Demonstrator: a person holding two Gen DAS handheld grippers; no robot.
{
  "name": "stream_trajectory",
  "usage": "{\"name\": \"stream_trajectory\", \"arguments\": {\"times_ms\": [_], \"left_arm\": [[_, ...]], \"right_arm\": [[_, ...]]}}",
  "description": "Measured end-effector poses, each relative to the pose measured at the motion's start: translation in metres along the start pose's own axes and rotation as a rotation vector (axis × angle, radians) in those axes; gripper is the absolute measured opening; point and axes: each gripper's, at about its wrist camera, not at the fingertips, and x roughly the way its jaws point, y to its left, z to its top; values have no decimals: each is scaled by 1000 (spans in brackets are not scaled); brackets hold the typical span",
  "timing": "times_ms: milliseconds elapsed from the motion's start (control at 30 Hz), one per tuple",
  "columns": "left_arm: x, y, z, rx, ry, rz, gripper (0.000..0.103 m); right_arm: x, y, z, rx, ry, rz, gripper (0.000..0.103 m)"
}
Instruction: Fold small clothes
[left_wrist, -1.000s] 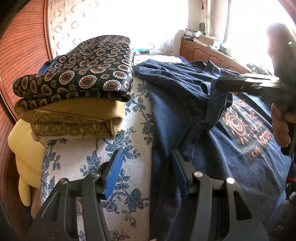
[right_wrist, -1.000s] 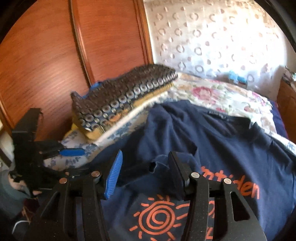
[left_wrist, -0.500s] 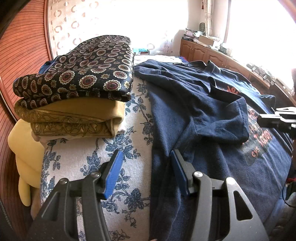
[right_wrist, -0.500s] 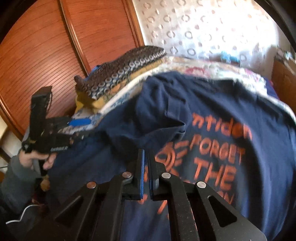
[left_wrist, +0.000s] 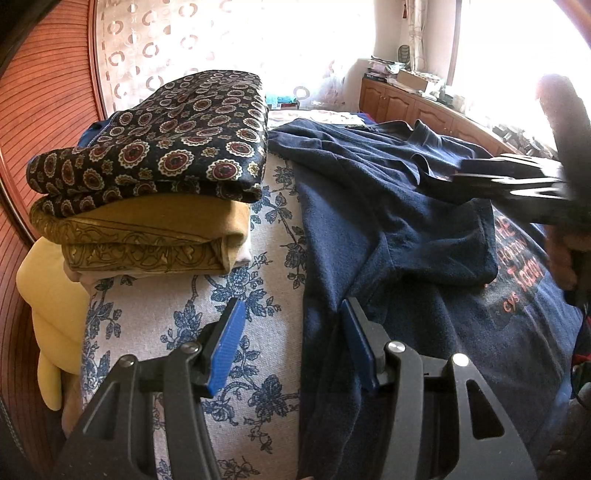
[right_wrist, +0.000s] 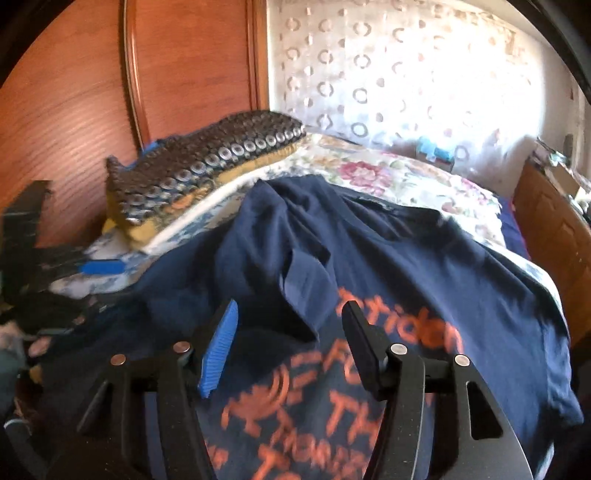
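Note:
A navy T-shirt (left_wrist: 388, 229) with orange print (right_wrist: 332, 398) lies spread on the bed, front up. Its left sleeve (left_wrist: 443, 243) is folded inward onto the chest. My left gripper (left_wrist: 291, 314) stands open low over the shirt's left side edge, one finger above the bedcover and the other above the navy cloth, gripping nothing. My right gripper (right_wrist: 290, 314) hovers over the print just short of the folded sleeve (right_wrist: 295, 280). Its jaws are opening, with no cloth pinched. In the left wrist view the right gripper (left_wrist: 469, 175) is a blur above the sleeve.
A stack of folded clothes (left_wrist: 159, 166), dark medallion print over mustard, sits left of the shirt on the blue-flowered bedcover (left_wrist: 177, 317). A yellow pillow (left_wrist: 48, 295) hangs off the left side. A wooden wardrobe (right_wrist: 74, 92) is behind and a wooden cabinet (left_wrist: 406, 107) at the right.
The right gripper let the sleeve down onto the chest, pulled back with jaws shut, then came forward over the shirt again with jaws open. The left gripper has not moved.

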Motion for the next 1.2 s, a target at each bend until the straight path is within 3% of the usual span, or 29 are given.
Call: {"name": "stream_trajectory", "arguments": {"times_ms": [133, 233, 367, 633, 800, 1000, 1200], "left_arm": [[0, -1, 1, -1, 0, 0, 54], [0, -1, 1, -1, 0, 0, 54], [0, 0, 0, 0, 0, 1, 54], [-8, 0, 1, 4, -27, 36, 54], [-36, -7, 14, -12, -100, 31, 54], [-40, -46, 36, 53, -112, -29, 54], [-19, -98, 46, 113, -78, -95, 54]], "right_arm": [[48, -16, 5, 38, 87, -42, 60], [50, -47, -2, 120, 104, -154, 57], [16, -95, -22, 235, 78, -220, 57], [-87, -144, -63, 272, -54, -162, 57], [-139, -193, -96, 305, -65, -268, 57], [-168, -253, -136, 396, -18, -349, 57], [-161, -284, -163, 549, -12, -301, 57]]}}
